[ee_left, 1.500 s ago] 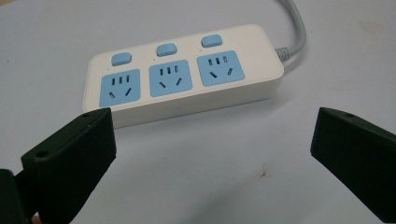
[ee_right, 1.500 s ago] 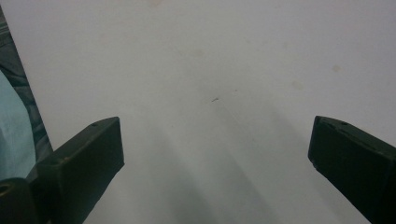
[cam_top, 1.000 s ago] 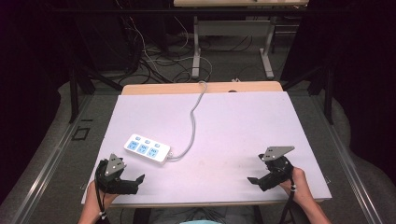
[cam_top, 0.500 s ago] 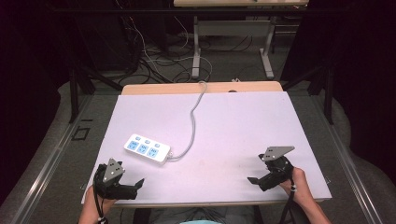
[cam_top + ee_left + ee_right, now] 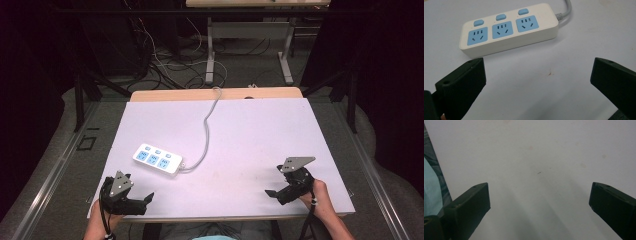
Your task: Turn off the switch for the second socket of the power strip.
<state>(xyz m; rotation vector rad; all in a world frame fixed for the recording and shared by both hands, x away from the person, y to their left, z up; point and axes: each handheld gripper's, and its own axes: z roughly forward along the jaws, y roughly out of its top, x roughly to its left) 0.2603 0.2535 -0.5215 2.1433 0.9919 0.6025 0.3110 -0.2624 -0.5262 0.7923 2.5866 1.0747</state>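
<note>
A white power strip (image 5: 157, 159) with three blue sockets and three blue switches lies flat on the white table (image 5: 260, 135), left of centre. Its grey cable (image 5: 207, 132) runs toward the far edge. My left gripper (image 5: 146, 200) is near the front left corner, a short way in front of the strip, open with nothing between its jaws. In the left gripper view the strip (image 5: 509, 31) lies beyond the wide-apart jaws of the left gripper (image 5: 537, 85). My right gripper (image 5: 271, 193) rests near the front right, open and empty. The right gripper (image 5: 539, 205) looks over bare tabletop.
A wooden strip (image 5: 215, 94) borders the table's far edge. Beyond it, the floor holds tangled cables (image 5: 165, 65) and the legs of another table (image 5: 212, 45). A light blue garment (image 5: 430, 192) shows past the table's near edge.
My left gripper has drifted slightly toward the near edge of the table. The right gripper and the power strip have stayed put.
</note>
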